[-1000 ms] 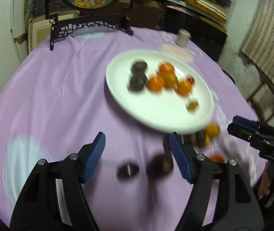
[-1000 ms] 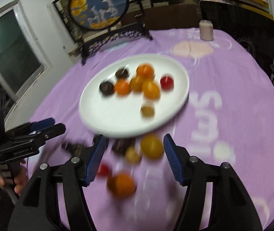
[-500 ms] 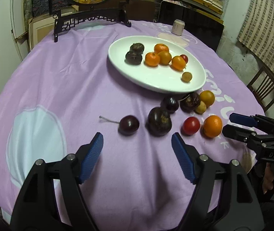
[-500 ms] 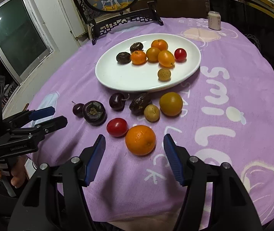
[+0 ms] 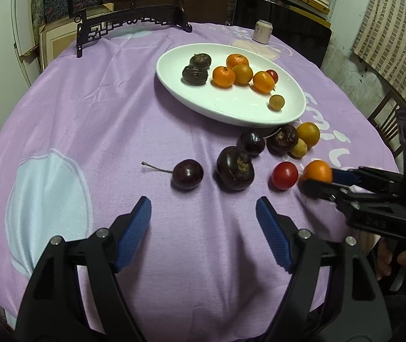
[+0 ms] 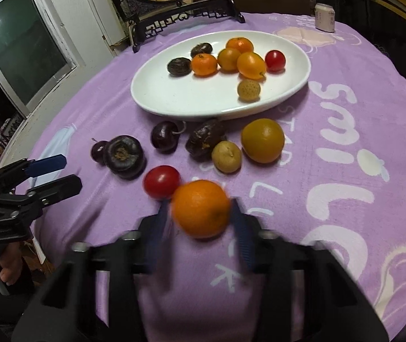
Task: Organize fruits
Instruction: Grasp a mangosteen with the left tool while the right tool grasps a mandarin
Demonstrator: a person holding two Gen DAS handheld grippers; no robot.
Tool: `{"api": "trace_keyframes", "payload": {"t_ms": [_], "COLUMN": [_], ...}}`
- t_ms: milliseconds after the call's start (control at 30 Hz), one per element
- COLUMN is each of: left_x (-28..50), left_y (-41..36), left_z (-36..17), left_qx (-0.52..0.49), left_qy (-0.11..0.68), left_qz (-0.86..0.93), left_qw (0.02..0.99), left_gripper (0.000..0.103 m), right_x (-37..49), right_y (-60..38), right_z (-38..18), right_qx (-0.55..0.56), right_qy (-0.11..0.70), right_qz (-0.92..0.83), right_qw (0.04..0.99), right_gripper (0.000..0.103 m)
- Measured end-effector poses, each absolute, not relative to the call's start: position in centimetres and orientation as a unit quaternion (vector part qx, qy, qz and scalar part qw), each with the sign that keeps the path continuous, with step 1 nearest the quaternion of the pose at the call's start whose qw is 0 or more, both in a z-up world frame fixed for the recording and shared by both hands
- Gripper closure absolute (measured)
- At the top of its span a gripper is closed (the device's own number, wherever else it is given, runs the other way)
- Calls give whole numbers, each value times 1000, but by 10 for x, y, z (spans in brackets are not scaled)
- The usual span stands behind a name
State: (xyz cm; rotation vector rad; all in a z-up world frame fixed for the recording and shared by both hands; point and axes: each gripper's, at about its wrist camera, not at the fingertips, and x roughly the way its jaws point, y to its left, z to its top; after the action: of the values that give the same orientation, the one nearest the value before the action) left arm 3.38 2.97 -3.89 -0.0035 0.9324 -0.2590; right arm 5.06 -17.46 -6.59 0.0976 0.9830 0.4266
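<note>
A white oval plate (image 5: pixel 231 108) (image 6: pixel 174 97) holds several fruits: oranges, dark ones, a red one and a pale one. Loose fruits lie on the purple cloth in front of it. My right gripper (image 6: pixel 200 213) (image 5: pixel 317 181) is closing on the nearest orange (image 6: pixel 201 208) (image 5: pixel 317 169), and its blurred pads reach both sides of it. A red tomato (image 6: pixel 161 181) touches that orange. My left gripper (image 5: pixel 203 202) (image 6: pixel 70 172) is opening with nothing between its fingers, just short of a dark cherry (image 5: pixel 187 173) and a dark round fruit (image 5: pixel 234 168).
Further loose fruits lie by the plate: a second cherry (image 6: pixel 164 135), a dark wrinkled fruit (image 6: pixel 204 139), a pale small fruit (image 6: pixel 226 156) and a yellow-orange one (image 6: pixel 262 140). A black ornamental stand (image 5: pixel 134 22) and a small can (image 5: pixel 262 30) are at the back.
Both grippers have dropped closer to the loose fruits. The right gripper has moved up around the orange and narrowed on it. The left gripper has spread a little.
</note>
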Motion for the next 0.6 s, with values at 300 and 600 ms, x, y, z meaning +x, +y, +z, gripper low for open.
{"api": "trace_keyframes", "payload": {"t_ms": [300,600], "left_x": [45,69], "left_y": [2,-30], "left_z": [-43,-56], "left_qx": [35,91], "left_qy": [455,458], "left_qz": [-114,-114], "left_qw": [882,877], "left_gripper": [27,45], "right_x": [37,27], "right_y": [-205,-234], "right_z": [-56,-57], "right_qx": [74,110], "right_qy": [448,440], "right_qz": [187,183], "right_qw": [871,872], "right_gripper": [63,63]}}
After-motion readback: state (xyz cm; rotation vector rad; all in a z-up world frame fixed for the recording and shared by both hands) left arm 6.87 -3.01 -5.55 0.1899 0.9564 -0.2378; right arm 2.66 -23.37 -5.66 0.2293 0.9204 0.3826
